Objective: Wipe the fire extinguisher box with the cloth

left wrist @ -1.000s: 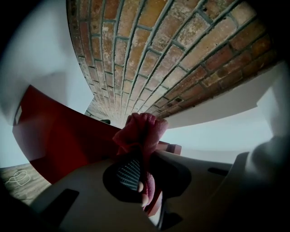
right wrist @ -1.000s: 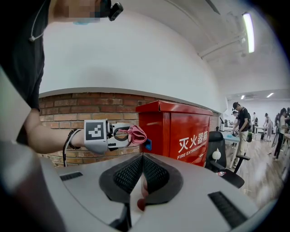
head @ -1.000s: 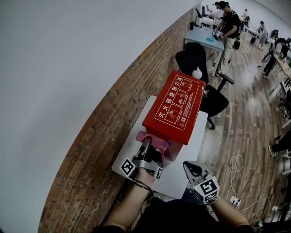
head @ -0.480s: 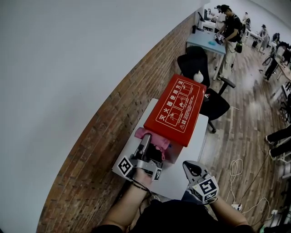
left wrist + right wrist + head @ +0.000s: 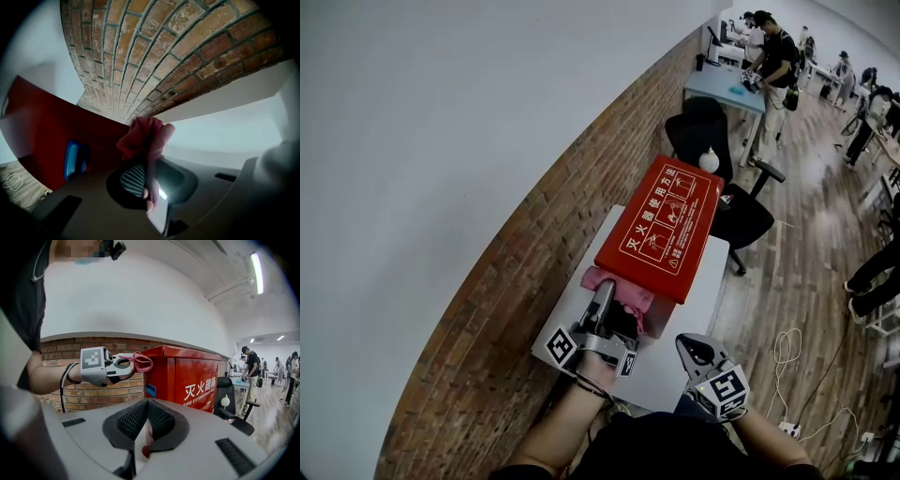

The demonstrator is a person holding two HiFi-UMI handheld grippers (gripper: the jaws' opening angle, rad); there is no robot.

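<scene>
Left gripper (image 5: 146,185): jaws closed down on the cloth (image 5: 144,136), pinch taken at one bunched end. Rest of the fabric stands out past the tips in a loose pink wad. Grip looks sound, no slack seen betw. the pads.

Right gripper (image 5: 147,420): jaws together, nothing betw. them. In head view it hangs over the near edge of the tabletop (image 5: 670,366), approx. 4 o'clock from my left gripper (image 5: 602,298), well apart from the work.

Cloth (image 5: 625,295) sits at the near end of the fire extinguisher box (image 5: 661,230), by its left corner, just under the lid edge. Right gripper view puts the wad (image 5: 140,361) just beside the box's (image 5: 187,378) top corner; touching or just clear, can't confirm. Box runs away from me toward 1 o'clock on the white tabletop. Brick wall (image 5: 511,281) at 9 o'clock, office chair (image 5: 712,141) beyond at 1 o'clock. Blue latch (image 5: 75,159) on the red wall, 8 o'clock of the cloth in left gripper view.

Handling, my assessment: cloth is soft, light, limp and will fold and trail, so press w/ the wad, not a loose tail. Box looks like rigid sheet metal w/ smooth painted faces, prob. heavy enough not to slide under a wipe. If it shifts, brace w/ right gripper on the lid edge. Risk: snagging on latch or lid lip.
</scene>
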